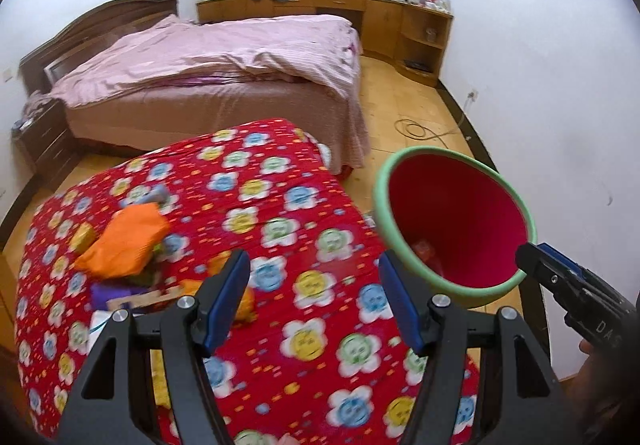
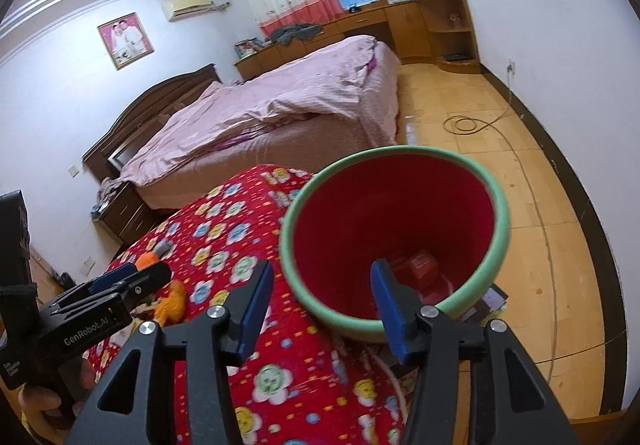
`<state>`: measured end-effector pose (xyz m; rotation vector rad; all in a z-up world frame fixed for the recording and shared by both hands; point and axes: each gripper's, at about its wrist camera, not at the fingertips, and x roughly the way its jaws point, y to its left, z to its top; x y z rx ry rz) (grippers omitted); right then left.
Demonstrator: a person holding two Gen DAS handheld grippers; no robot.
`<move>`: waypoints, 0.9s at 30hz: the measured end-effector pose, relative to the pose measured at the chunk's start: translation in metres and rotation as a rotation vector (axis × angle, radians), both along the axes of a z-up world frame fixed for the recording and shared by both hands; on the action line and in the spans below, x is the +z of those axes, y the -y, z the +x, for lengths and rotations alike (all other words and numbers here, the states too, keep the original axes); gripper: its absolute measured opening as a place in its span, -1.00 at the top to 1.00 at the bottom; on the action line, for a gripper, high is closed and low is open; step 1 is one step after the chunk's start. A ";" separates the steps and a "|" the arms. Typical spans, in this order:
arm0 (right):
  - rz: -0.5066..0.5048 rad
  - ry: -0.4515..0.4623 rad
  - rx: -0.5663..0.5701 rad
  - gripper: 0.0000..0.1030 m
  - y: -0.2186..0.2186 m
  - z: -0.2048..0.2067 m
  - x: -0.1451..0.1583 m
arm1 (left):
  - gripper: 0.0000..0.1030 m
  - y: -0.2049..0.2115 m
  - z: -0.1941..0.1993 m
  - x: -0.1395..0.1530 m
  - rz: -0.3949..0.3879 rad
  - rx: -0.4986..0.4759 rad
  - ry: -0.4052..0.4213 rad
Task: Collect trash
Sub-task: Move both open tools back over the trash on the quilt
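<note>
We see the left gripper (image 1: 314, 299) above a red quilted cloth with a pattern of blue, yellow and green flower faces (image 1: 280, 229); its blue-padded fingers (image 1: 226, 301) stand wide apart with nothing between them. On the cloth to the left lies an orange crumpled wrapper (image 1: 124, 241), blurred, beside a small grey object (image 1: 156, 197) we cannot identify, with purple and pale scraps (image 1: 120, 295) just below the wrapper.

The round red bin with a pale green rim (image 2: 400, 229) stands at the right edge of the cloth-covered surface, mouth tilted toward both cameras. Red packets (image 2: 416, 265) lie in its bottom. The right gripper (image 2: 320, 305) is also spread open and holds nothing; its right finger (image 2: 386, 305) appears over the near rim of the bin, though we cannot tell whether it touches. In the left wrist view the right gripper (image 1: 536, 261) shows at the bin's right rim.

Behind: a bed with pink striped bedding (image 1: 224, 57), a wooden floor (image 2: 500, 165), and a coiled cable (image 2: 464, 124) on it.
</note>
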<state>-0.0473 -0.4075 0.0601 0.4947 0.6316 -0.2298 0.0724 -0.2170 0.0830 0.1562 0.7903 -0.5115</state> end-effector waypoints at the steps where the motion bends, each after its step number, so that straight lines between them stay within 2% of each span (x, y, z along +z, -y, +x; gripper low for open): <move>1: 0.001 0.001 0.009 -0.08 -0.005 0.001 0.001 | -0.30 -0.006 0.000 0.001 -0.001 0.013 0.001; 9: 0.002 -0.002 0.072 -0.25 -0.041 0.007 0.003 | -0.30 -0.065 -0.002 0.001 0.009 0.124 0.010; 17: -0.011 -0.032 0.121 -0.38 -0.070 0.016 -0.002 | -0.30 -0.117 0.008 -0.017 0.005 0.224 -0.056; 20: -0.012 -0.045 0.136 -0.39 -0.078 0.021 -0.006 | -0.43 -0.129 0.014 -0.026 0.006 0.245 -0.090; 23: -0.011 -0.057 0.150 -0.39 -0.084 0.025 -0.010 | -0.46 -0.137 0.018 -0.036 0.028 0.263 -0.099; 25: -0.008 -0.065 0.158 -0.39 -0.087 0.028 -0.012 | -0.64 -0.140 0.021 -0.043 0.044 0.267 -0.108; 27: -0.006 -0.073 0.165 -0.39 -0.090 0.032 -0.015 | -0.66 -0.142 0.025 -0.048 0.052 0.275 -0.113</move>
